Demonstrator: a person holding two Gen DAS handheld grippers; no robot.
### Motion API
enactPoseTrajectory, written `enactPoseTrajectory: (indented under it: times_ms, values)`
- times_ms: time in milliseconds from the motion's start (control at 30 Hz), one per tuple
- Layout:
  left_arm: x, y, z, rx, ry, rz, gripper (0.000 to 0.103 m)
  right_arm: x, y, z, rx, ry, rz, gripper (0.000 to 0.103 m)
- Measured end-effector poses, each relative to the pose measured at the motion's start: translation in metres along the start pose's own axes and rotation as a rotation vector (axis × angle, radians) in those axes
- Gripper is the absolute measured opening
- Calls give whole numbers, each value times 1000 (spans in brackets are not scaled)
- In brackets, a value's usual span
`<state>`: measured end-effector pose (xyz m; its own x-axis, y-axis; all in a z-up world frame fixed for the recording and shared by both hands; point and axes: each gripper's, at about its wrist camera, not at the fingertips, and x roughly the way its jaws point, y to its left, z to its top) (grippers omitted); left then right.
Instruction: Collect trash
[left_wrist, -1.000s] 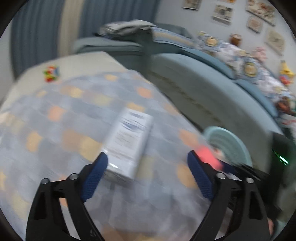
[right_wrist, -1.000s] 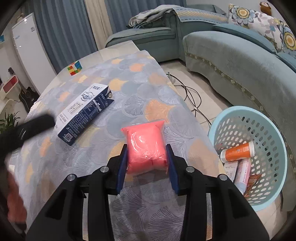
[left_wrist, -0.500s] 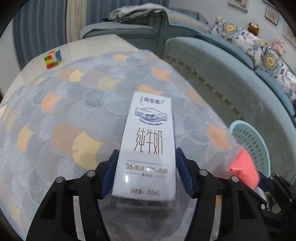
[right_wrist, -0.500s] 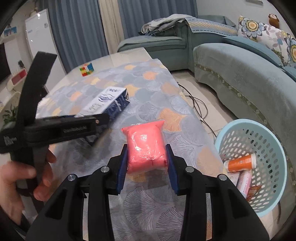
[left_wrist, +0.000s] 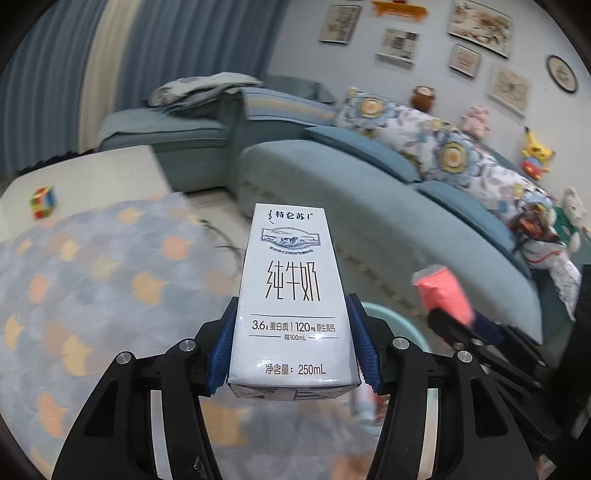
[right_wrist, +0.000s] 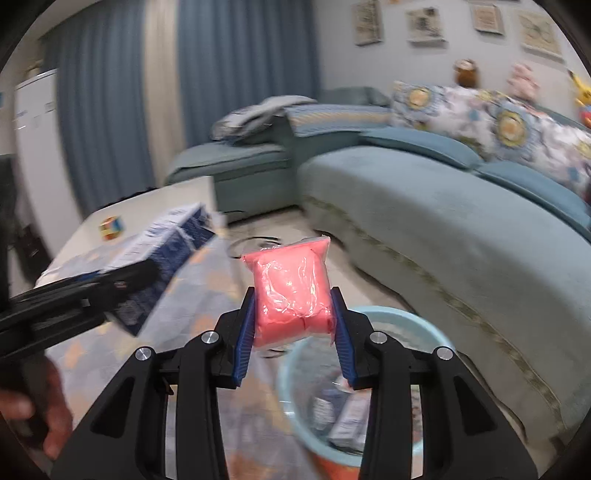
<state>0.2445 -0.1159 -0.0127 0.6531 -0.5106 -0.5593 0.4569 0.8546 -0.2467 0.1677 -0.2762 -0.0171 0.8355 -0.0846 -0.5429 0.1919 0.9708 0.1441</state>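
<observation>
Item 1: milk carton (left_wrist: 293, 306), white, 250 mL, printed face up. Pinched at its lower end between the blue pads of the left hand-held gripper (left_wrist: 292, 350); carried in the air, clear of the worktop (left_wrist: 92, 280) with its scale-patterned cloth.

Item 2: pink plastic-wrapped packet (right_wrist: 293, 295). Pinched by its sides in the right hand-held gripper (right_wrist: 293, 328); also airborne, hanging above the near rim of the light-blue laundry-style basket (right_wrist: 428, 332).

Item 3: basket, on the floor between worktop and sofa (right_wrist: 443, 221). It already held several pieces, too blurred to name.

Item 4: Rubik's cube (left_wrist: 43, 202), on the bare far end of the worktop; probably not trash.

Step in hand, as judged: delivering both pieces to the basket. Handling notes: each load wanted to be brought fully over the basket opening before its pads were parted, the packet first since it sat nearer. The soft packet could cling to a pad, so a wide opening was advisable. The carton, held only at one end, needed its far end dipped downward so that it would slide in and not tip across the rim. The two tools were close together; keeping them apart would have avoided a knock
</observation>
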Motion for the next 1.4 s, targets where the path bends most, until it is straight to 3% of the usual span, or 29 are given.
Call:
enactPoseTrajectory:
  times_ms: [300,367,500,600,833,967,1100,1267,1400]
  values:
    - [67,-63,-36,56,132,-101,56,55,-87,-32,197,221,-54,37]
    - [75,-65,-44,58,160,-121,59,63,-94,-36,220,242,-46,38]
    - [82,-57,-52,35,179,-119,68,70,-106,-46,273,276,-34,54]
    - [77,-47,-52,15,178,-118,68,65,-107,-52,281,278,-33,54]
    - [32,-34,-51,-23,139,-110,68,33,-84,-37,223,255,14,55]
    - [-15,-29,-55,-46,93,-78,76,-4,-52,-29,156,222,52,63]
    - [-65,-26,-66,-56,59,3,80,-48,-17,-30,100,178,81,67]
    - [-124,-32,-84,-63,-14,141,82,-97,5,-39,56,86,20,68]
    - [-159,-40,-98,-44,-105,233,85,-140,15,-48,25,-40,-48,69]
